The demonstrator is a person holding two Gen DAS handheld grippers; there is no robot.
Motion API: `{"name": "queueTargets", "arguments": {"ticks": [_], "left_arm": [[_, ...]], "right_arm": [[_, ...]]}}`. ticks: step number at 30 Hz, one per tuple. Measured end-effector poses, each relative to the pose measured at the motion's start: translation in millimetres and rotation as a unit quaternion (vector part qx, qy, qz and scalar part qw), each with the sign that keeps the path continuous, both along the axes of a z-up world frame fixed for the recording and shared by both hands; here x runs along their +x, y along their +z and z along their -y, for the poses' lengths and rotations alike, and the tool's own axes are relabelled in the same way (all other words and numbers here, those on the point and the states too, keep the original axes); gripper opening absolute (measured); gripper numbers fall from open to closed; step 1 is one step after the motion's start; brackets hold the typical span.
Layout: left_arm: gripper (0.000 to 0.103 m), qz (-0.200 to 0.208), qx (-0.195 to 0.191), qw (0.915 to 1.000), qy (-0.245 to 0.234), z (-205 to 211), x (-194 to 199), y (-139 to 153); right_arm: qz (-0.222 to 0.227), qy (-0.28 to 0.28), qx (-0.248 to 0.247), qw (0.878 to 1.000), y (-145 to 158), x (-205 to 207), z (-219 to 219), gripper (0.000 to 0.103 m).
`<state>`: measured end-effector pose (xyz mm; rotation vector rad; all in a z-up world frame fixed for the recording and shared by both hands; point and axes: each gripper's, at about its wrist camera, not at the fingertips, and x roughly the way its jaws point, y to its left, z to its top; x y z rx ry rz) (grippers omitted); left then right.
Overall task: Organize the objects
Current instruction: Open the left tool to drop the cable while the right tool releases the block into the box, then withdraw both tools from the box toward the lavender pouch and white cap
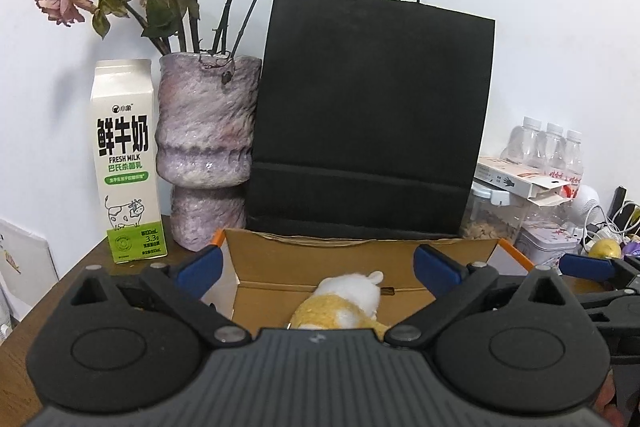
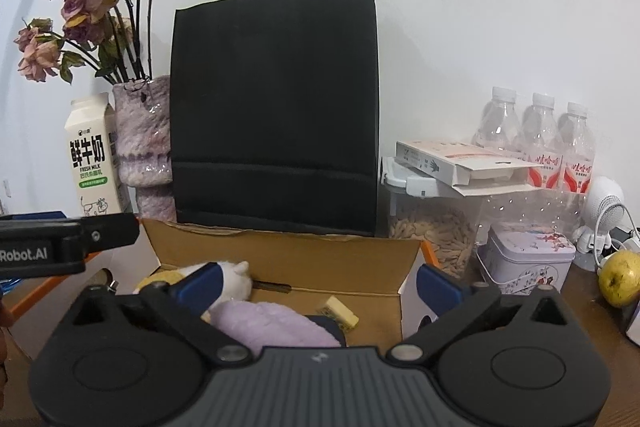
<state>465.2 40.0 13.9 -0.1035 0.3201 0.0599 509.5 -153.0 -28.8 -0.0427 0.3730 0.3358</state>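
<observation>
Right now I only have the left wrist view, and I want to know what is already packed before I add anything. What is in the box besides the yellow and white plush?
Observer: In the right wrist view, a purple plush lies in the cardboard box, just beside the yellow and white plush.
Operator: Anything small in there?
Observer: Yes, a small pale yellow block sits on the box floor, right of the purple plush.
Operator: Is the right gripper holding something?
Observer: No. The right gripper stands open above the box, with nothing pressed between its fingers.
Operator: And that yellow fruit at my right edge?
Observer: The yellow fruit rests on the table outside the box, beside a patterned tin.
</observation>
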Motion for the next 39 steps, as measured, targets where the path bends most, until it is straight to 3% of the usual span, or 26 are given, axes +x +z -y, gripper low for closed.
{"name": "queueTargets", "arguments": {"ticks": [19,39], "left_arm": [[0.103,-0.002,0.007,1.0000,0.005,-1,-9,-1],[0.103,-0.015,0.009,0.9998,0.006,-9,-81,-9]], "right_arm": [[0.003,0.006,-0.004,1.000,-1,-11,-3,0.103],[0.018,0.031,-0.030,0.999,-3,-80,5,0.103]]}}
